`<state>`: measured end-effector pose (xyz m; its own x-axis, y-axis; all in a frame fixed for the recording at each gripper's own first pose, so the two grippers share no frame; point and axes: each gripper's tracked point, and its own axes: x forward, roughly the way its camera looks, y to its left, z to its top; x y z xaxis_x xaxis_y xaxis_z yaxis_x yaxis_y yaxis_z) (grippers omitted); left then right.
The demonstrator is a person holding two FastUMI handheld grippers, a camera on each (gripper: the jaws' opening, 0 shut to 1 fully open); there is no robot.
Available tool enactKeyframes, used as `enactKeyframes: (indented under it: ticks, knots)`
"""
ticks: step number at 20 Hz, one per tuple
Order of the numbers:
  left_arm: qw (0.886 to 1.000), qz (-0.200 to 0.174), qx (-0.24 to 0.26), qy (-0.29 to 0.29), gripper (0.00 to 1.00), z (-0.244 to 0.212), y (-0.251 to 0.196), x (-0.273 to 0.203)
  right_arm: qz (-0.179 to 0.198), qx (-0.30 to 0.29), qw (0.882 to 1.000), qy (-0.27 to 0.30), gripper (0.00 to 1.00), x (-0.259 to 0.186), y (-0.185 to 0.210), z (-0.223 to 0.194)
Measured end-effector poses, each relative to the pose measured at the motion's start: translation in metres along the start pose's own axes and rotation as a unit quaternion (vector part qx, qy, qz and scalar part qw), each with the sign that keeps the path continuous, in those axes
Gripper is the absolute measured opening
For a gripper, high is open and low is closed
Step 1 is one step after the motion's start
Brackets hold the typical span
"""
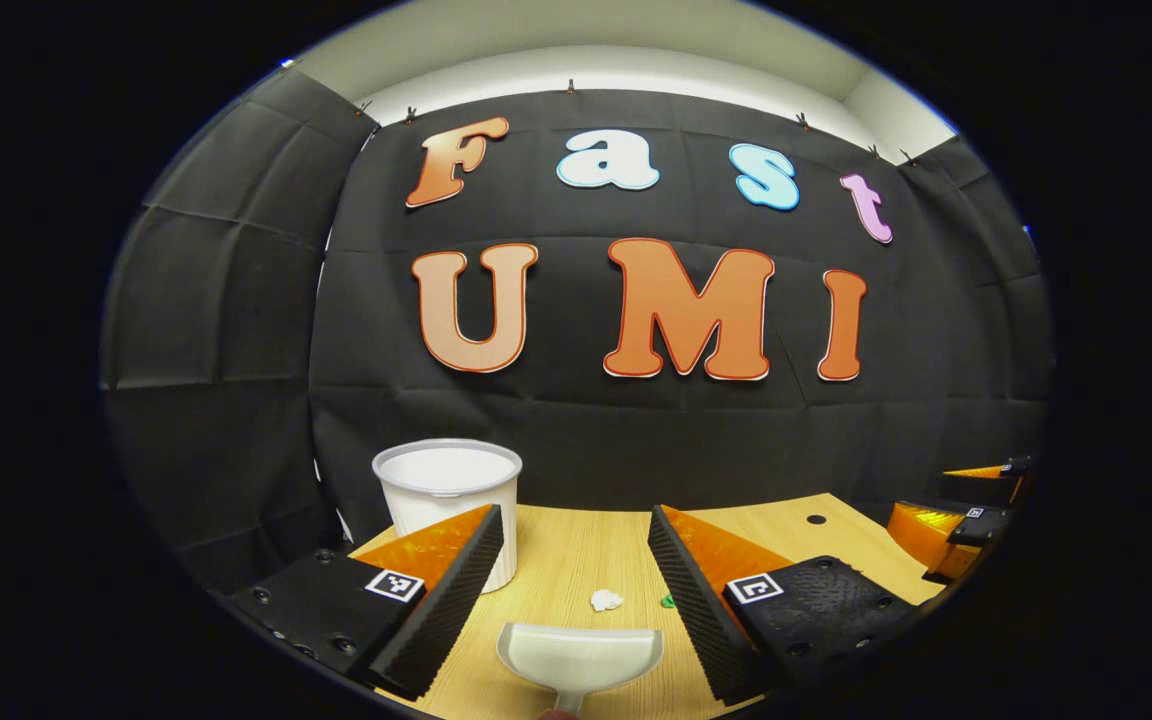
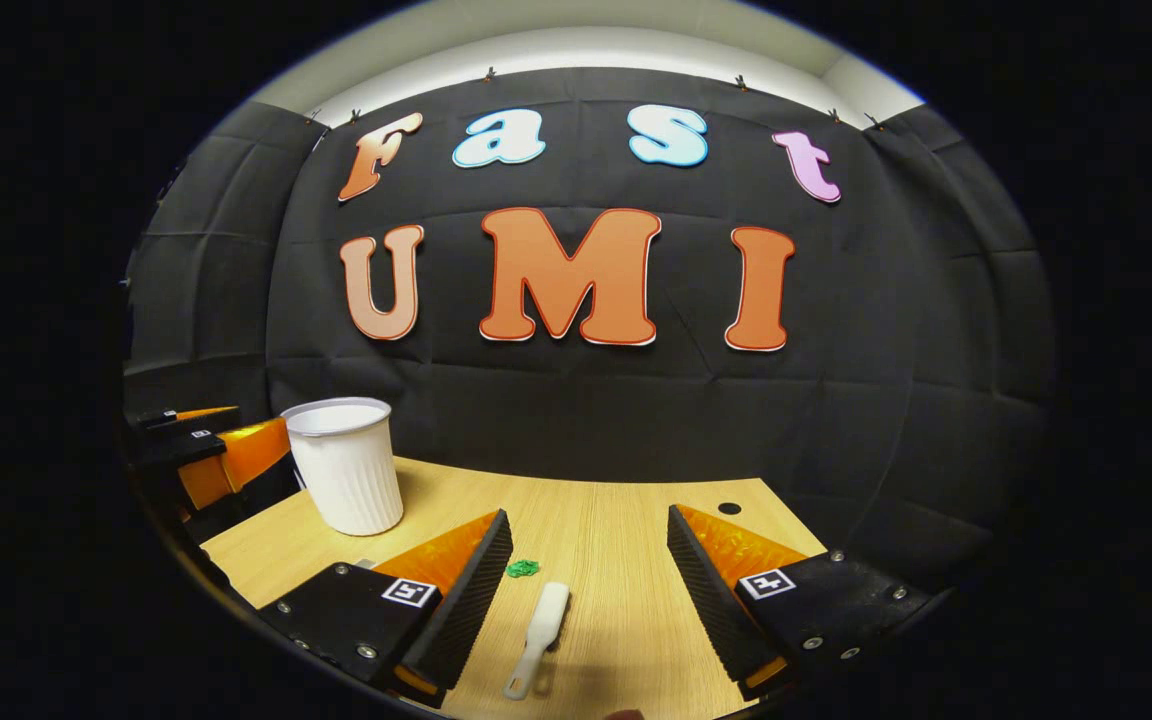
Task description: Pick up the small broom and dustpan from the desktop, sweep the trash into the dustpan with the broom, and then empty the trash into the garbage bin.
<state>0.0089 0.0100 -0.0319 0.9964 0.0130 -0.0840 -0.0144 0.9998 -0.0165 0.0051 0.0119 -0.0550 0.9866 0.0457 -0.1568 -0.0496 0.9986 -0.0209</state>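
Both tongs, left (image 1: 571,590) and right (image 2: 586,600), gape released above dustpan (image 1: 581,655) and broom (image 2: 539,638).

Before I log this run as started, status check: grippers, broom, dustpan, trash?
Left gripper open above dustpan. Right gripper open above broom. Both tools lie on desktop, ungrasped. White scrap, green scrap unswept; bin upright.
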Motion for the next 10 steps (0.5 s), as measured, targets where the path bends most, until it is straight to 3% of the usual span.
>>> enactKeyframes:
  ticks: [10]
  knots:
    - [1.000,0.004,0.001,-0.010,0.94,0.0036,0.0037,-0.0003,-0.002,-0.004,1.000,-0.012,0.94,0.0013,-0.0001,0.0044]
